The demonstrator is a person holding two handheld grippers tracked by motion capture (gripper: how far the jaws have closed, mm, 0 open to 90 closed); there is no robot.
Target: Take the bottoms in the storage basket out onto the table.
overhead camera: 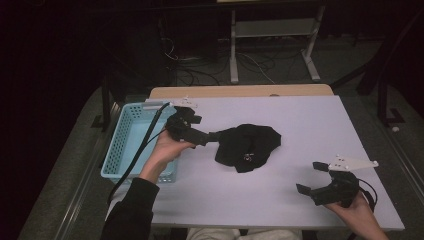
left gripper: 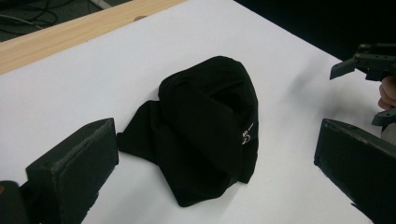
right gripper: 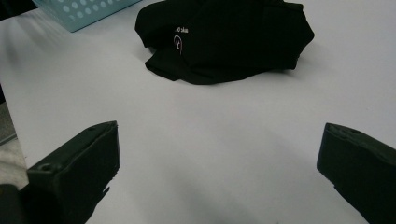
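Black cloth (left gripper: 205, 130) white logo visible from left tongs (left gripper: 215, 163) view; both tongs spread wide, empty.

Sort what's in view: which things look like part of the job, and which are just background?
Likely in play:
black garment, bunched on the table
blue basket at the table's left edge
left gripper, open, close to the garment
right gripper, open, apart from it

Background:
floor cables
white stand
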